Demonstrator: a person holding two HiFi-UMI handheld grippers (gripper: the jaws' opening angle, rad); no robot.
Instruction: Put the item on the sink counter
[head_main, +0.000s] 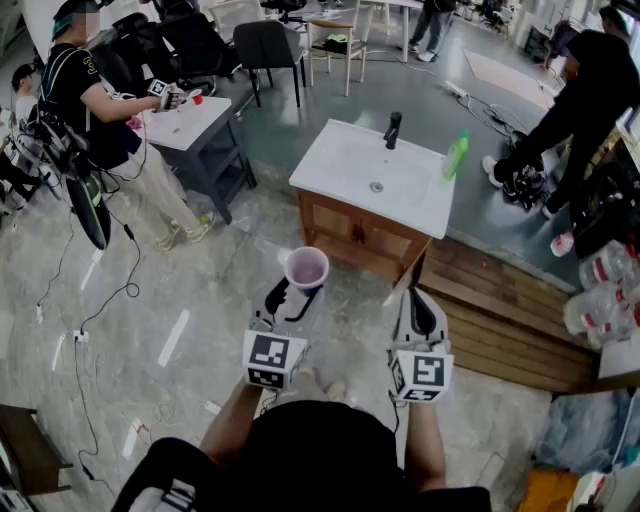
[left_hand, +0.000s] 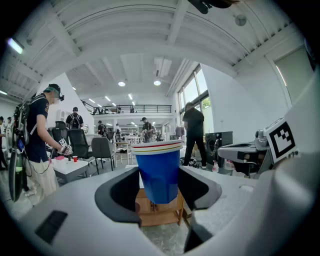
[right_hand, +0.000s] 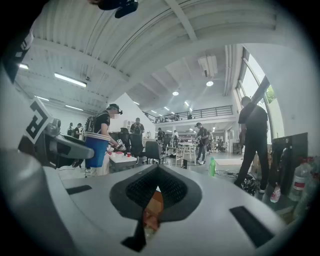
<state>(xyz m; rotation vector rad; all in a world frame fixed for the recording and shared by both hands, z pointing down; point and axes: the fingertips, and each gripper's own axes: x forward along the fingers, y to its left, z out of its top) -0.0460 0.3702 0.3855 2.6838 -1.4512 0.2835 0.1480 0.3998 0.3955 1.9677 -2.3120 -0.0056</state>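
A blue cup (left_hand: 160, 170), with further cup rims stacked inside it, hangs upright in the air between the jaws of my left gripper (left_hand: 159, 189), which is shut on it. In the head view the cup (head_main: 306, 267) shows a pale pink inside, and the left gripper (head_main: 297, 290) holds it just short of the sink counter (head_main: 345, 160). That counter is a white basin top on a wooden cabinet (head_main: 350, 232), with a black faucet (head_main: 392, 130). My right gripper (head_main: 420, 300) sits beside the left one, shut and holding nothing (right_hand: 156, 186).
A green bottle (head_main: 456, 155) stands on the counter's right edge. A person (head_main: 90, 100) works at a grey table (head_main: 190, 125) to the left; another person (head_main: 580, 100) bends over at the right. Wooden planking (head_main: 500, 320), plastic bottles (head_main: 600, 290) and floor cables (head_main: 110, 300) lie around.
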